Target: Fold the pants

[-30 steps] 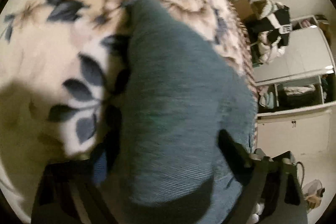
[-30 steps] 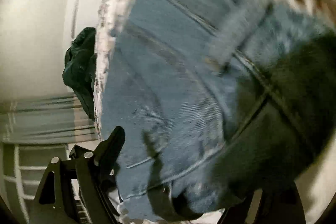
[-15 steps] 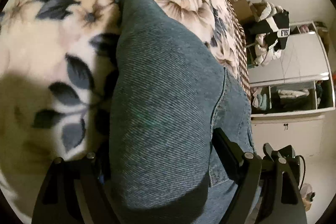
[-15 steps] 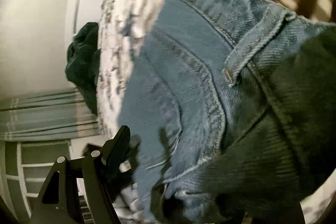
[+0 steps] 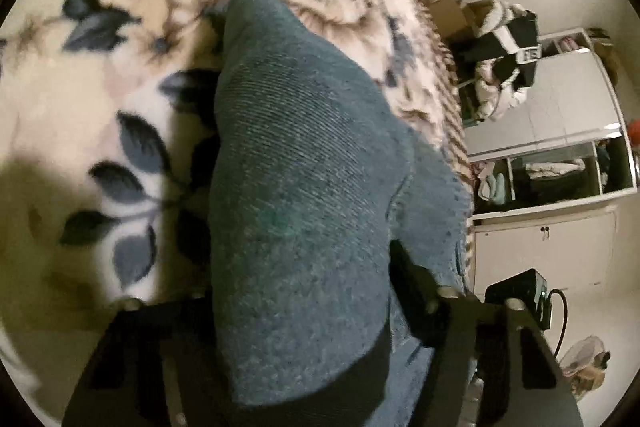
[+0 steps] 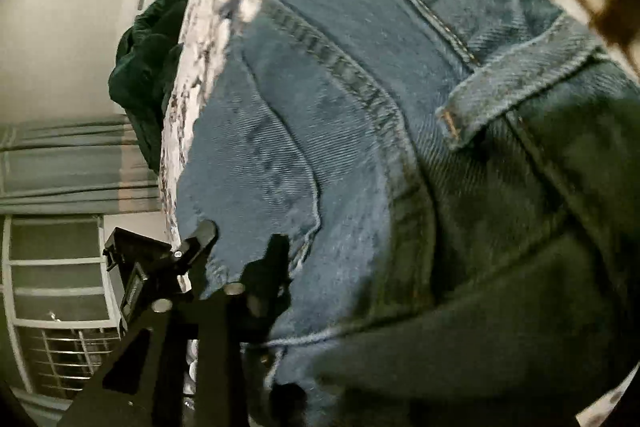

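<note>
**Denim held at two points over the floral blanket**

Item: blue jeans, draped over a floral blanket on what I take to be a bed. From the left wrist view, a thick fold of leg fabric runs away from me across the blanket. From the right wrist view, the waistband end fills the frame, with a belt loop and a curved pocket seam showing.

Left gripper: its two fingers stand wide apart, with the bunched denim filling the gap between them. I judge it is clamped on that fold, though the pads themselves are covered by cloth.

Right gripper: only one dark finger and part of the frame show at the denim's edge. The other side is buried under fabric and shadow, so I cannot tell how far open it is or whether it grips anything.

Handling note: I judge this a carry-over fold. To do it well I would keep both ends level and taut, lay the held edge squarely onto the layer beneath, and let go only once the edges line up.

Not legible: the hems, the full outline of the jeans, and how many layers are stacked. Both views are blurred. A dark green garment lies beyond the blanket's edge; a wardrobe stands at the room's far side.
</note>
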{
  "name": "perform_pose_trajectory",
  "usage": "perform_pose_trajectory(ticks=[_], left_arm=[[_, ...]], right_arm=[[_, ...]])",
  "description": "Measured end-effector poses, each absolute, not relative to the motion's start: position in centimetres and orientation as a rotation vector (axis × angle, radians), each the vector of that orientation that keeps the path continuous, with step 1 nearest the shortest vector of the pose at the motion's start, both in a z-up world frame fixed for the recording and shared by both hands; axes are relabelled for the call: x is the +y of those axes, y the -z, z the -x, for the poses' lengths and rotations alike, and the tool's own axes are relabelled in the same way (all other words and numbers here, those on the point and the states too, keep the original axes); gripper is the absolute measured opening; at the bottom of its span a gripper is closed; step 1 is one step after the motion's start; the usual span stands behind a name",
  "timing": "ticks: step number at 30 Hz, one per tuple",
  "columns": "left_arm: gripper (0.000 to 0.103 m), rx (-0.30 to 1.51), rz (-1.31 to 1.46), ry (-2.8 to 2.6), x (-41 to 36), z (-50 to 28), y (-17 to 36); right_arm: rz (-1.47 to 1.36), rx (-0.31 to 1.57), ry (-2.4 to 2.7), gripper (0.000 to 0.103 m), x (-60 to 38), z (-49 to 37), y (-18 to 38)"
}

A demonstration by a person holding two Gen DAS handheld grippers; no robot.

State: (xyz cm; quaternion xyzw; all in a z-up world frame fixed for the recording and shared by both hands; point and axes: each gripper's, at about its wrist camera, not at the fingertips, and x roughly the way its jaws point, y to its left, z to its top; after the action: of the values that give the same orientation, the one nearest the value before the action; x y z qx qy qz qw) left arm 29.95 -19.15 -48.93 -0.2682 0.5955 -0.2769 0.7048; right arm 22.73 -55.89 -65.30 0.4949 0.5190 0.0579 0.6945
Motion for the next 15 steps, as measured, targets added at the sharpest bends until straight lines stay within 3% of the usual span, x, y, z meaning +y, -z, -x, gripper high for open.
perform_pose_trajectory(ticks=[2, 4, 15], left_arm=[[0.045, 1.303, 0.596, 0.640, -19.0, -29.5, 48.0], [0.042, 1.280, 0.598, 0.650, -18.7, -29.1, 46.9], [0.042, 1.178, 0.660, 0.592, -14.1, -31.4, 40.2]], right_arm=[[-1.104, 1.142, -0.125, 0.029, -55.4, -22.3, 64.8], [-1.087, 1.122, -0.136, 0.026, -54.9, -22.0, 63.2], [-0.964, 1.072, -0.271, 0.024, -51.4, -22.8, 54.4]])
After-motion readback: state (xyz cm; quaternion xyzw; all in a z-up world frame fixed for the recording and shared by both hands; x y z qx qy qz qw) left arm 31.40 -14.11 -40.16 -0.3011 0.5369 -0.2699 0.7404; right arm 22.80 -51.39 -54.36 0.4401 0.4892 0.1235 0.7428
